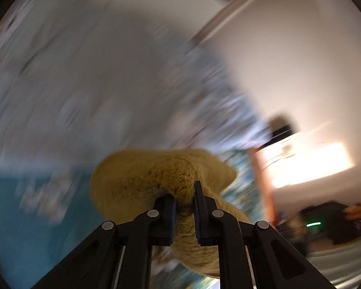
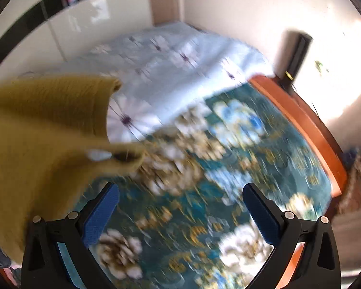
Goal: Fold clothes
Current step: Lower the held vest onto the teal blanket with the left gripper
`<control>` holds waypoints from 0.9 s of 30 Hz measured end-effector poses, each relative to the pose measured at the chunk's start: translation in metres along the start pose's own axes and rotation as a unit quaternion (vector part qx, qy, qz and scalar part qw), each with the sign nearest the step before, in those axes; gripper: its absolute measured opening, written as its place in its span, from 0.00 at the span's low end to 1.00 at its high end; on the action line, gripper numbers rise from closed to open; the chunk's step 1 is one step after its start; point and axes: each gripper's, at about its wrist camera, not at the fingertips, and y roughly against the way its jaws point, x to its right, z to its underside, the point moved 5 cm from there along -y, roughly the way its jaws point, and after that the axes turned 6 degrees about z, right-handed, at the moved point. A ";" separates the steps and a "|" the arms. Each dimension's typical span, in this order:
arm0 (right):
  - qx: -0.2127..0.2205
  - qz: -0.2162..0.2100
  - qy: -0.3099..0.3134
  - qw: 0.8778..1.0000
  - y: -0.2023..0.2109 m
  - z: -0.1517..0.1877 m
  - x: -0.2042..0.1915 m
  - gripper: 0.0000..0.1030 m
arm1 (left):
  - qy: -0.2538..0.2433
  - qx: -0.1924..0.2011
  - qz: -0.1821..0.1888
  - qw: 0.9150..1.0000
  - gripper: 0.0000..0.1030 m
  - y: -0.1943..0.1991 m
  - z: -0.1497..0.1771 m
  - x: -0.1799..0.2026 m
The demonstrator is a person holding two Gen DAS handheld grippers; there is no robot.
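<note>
A mustard-yellow knitted sweater bunches between the blue pads of my left gripper, which is shut on a fold of it; the knit hangs down below the fingers. In the right wrist view the same sweater is lifted in the air at the left, a sleeve cuff trailing toward the middle. My right gripper stands wide open above the bed with nothing between its blue pads.
The bed carries a teal floral cover and a pale blue flowered blanket at its far end. An orange wooden bed frame runs along the right. Pale walls, a dark clutter pile on the floor. The left view is heavily blurred.
</note>
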 end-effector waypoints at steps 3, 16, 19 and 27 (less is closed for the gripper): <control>-0.037 -0.010 -0.001 0.999 -0.009 0.035 0.009 0.99 | 0.081 -0.075 -0.086 0.990 0.12 -0.047 0.048 -0.083; -0.069 -0.095 0.006 0.993 -0.011 0.090 -0.023 0.99 | 0.151 -0.079 -0.174 0.970 0.22 -0.031 0.104 -0.146; -0.082 -0.131 -0.032 0.987 -0.019 0.086 -0.018 0.99 | 0.104 -0.070 -0.198 0.972 0.41 -0.032 0.106 -0.127; -0.130 -0.176 -0.037 0.975 -0.048 0.103 -0.012 0.99 | -0.100 -0.151 -0.176 0.968 0.72 -0.139 0.176 -0.005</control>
